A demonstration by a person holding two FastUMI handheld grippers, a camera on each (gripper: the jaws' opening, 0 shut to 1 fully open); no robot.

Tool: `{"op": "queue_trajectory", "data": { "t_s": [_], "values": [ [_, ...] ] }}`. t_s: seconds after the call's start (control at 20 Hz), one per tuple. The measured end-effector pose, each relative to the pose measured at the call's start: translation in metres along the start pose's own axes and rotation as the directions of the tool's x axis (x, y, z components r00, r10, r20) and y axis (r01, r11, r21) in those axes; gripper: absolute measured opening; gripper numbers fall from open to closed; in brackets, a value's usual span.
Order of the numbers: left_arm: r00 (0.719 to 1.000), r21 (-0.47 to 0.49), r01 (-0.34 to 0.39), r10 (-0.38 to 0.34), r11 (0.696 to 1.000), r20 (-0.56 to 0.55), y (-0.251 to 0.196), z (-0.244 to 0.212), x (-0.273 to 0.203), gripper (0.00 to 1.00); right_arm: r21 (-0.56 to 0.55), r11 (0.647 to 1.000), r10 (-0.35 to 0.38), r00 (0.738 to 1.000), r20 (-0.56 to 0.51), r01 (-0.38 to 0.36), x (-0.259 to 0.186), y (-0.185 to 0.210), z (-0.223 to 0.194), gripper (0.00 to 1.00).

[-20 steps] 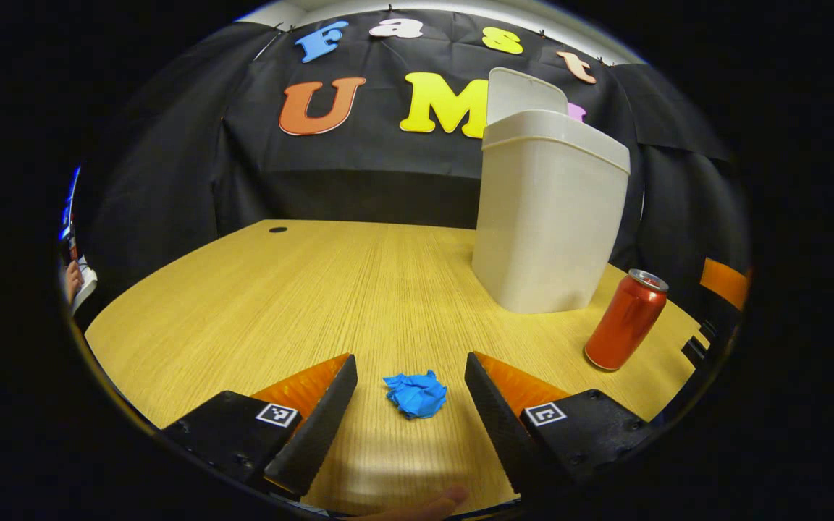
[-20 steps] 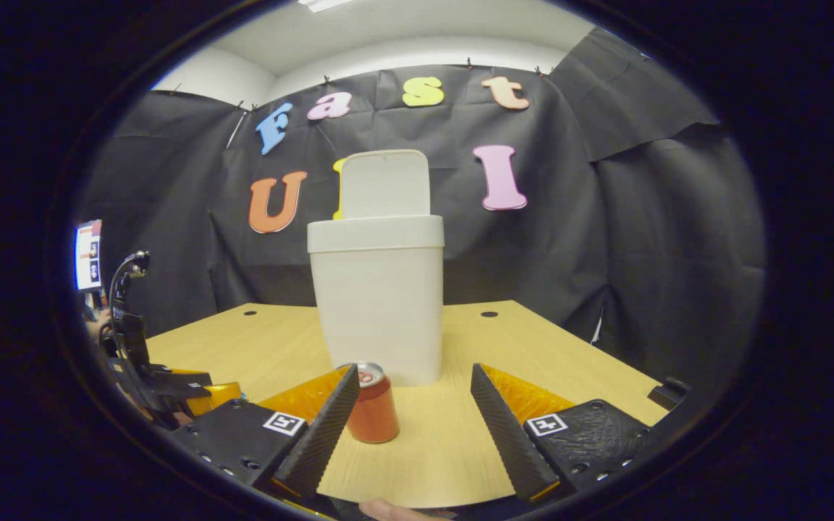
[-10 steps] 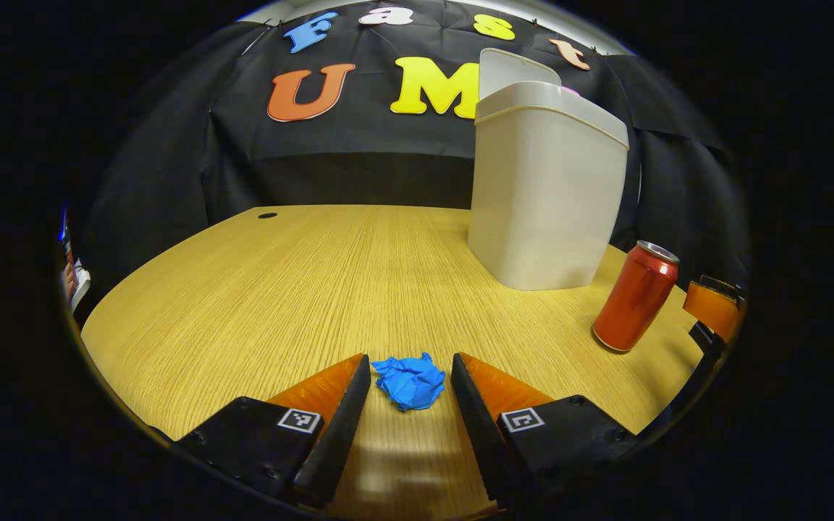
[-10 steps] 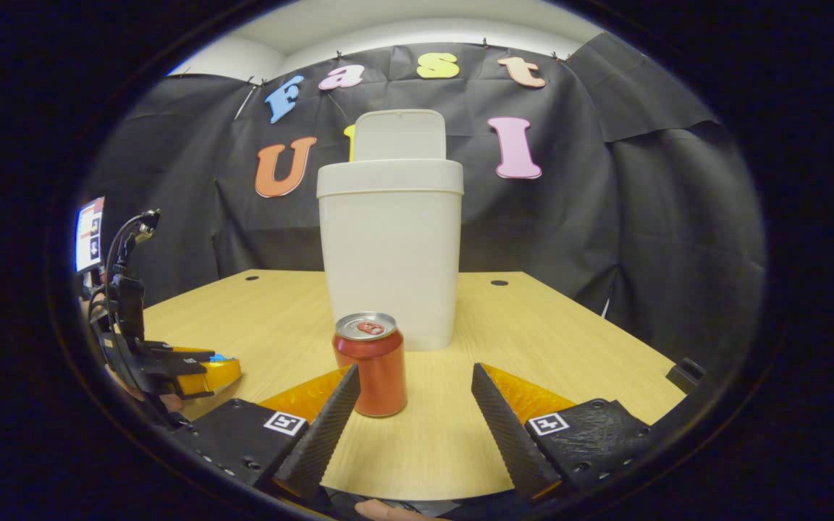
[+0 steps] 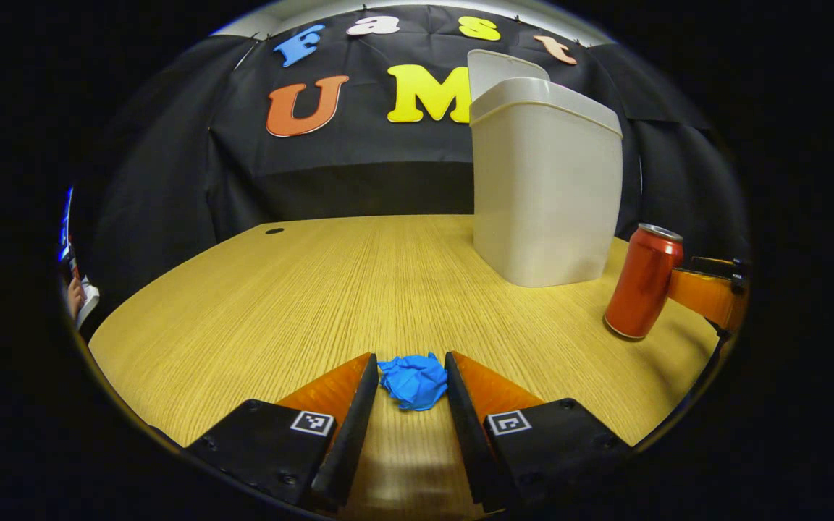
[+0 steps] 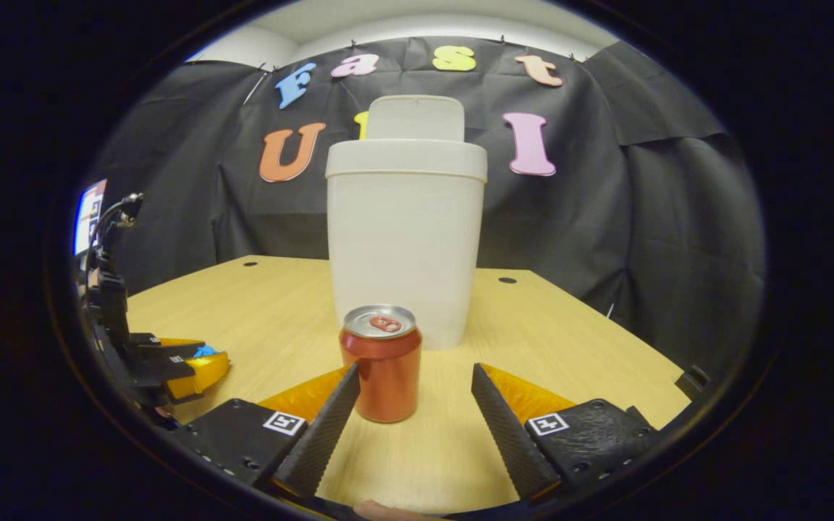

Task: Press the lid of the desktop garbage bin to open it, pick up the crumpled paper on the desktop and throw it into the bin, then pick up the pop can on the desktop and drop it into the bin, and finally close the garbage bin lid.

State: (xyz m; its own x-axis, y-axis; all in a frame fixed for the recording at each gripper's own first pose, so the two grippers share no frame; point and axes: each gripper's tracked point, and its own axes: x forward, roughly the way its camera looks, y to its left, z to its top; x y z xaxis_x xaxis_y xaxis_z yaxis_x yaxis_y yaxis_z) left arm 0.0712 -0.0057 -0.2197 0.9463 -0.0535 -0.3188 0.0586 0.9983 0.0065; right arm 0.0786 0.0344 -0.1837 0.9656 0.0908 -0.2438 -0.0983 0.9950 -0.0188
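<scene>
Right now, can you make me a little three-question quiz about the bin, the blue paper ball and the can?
1. True or false: the lid of the garbage bin stands open.
2. What sits between the fingers of the left gripper? A) the pop can B) the crumpled paper C) nothing
3. Fill in: in the right gripper view, the pop can stands upright on the desktop, in front of the ____.

Key:
1. True; the lid is tipped up behind the rim.
2. B; the crumpled paper lies between the fingers, which have closed in on it. The right gripper is open, with the can by its left finger.
3. Garbage bin.
</scene>
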Motion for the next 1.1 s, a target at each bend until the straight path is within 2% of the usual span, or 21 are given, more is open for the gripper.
{"op": "queue_trajectory", "data": {
  "t_s": [0.3,0.35,0.4,0.45,0.5,0.55,0.6,0.65,0.7,0.85,1.1],
  "values": [
    [1.000,-0.009,-0.011,0.011,1.000,-0.004,0.005,0.000,-0.002,0.60,-0.005,1.000,0.024,0.999,-0.032,-0.024,0.029,0.019,-0.009,0.95],
    [1.000,-0.005,-0.016,0.016,1.000,-0.004,0.004,0.001,-0.002,0.60,-0.002,1.000,0.021,0.999,-0.032,-0.021,0.033,0.020,-0.009,0.98],
    [1.000,-0.007,-0.023,0.023,1.000,-0.006,0.005,0.001,-0.004,0.54,0.000,1.000,0.011,1.000,-0.028,-0.011,0.037,0.020,-0.008,0.98],
    [1.000,-0.017,-0.029,0.028,0.999,-0.010,0.005,0.000,-0.004,0.59,0.008,1.000,0.024,0.998,-0.055,-0.023,0.042,0.024,-0.012,0.95],
    [0.999,-0.023,-0.033,0.033,0.999,-0.013,0.005,0.000,-0.005,0.59,0.014,0.999,0.046,0.997,-0.060,-0.045,0.042,0.031,-0.015,0.97],
    [0.999,-0.022,-0.033,0.033,0.999,-0.015,0.005,0.000,-0.006,0.59,0.006,0.999,0.042,0.997,-0.063,-0.042,0.040,0.033,-0.014,0.95],
    [0.999,-0.022,-0.033,0.032,0.999,-0.016,0.005,0.000,-0.007,0.65,-0.001,0.999,0.041,0.997,-0.062,-0.042,0.038,0.032,-0.013,0.90],
    [0.999,-0.023,-0.034,0.034,0.999,-0.025,0.005,-0.001,-0.009,0.59,0.000,0.999,0.047,0.998,-0.050,-0.048,0.037,0.032,-0.008,0.84],
    [0.999,-0.024,-0.034,0.033,0.999,-0.036,0.005,-0.002,-0.011,0.58,0.003,0.999,0.054,0.998,-0.030,-0.054,0.033,0.031,-0.004,0.82],
    [0.998,-0.036,-0.043,0.042,0.998,-0.041,0.011,0.001,-0.022,0.57,-0.013,0.999,0.041,0.999,0.032,-0.041,0.020,0.024,0.014,0.81],
    [0.993,-0.111,-0.091,0.098,0.990,0.061,0.032,0.038,-0.040,0.53,-0.049,0.997,0.061,0.993,0.097,-0.056,-0.003,0.026,0.038,0.81]
  ]
}}
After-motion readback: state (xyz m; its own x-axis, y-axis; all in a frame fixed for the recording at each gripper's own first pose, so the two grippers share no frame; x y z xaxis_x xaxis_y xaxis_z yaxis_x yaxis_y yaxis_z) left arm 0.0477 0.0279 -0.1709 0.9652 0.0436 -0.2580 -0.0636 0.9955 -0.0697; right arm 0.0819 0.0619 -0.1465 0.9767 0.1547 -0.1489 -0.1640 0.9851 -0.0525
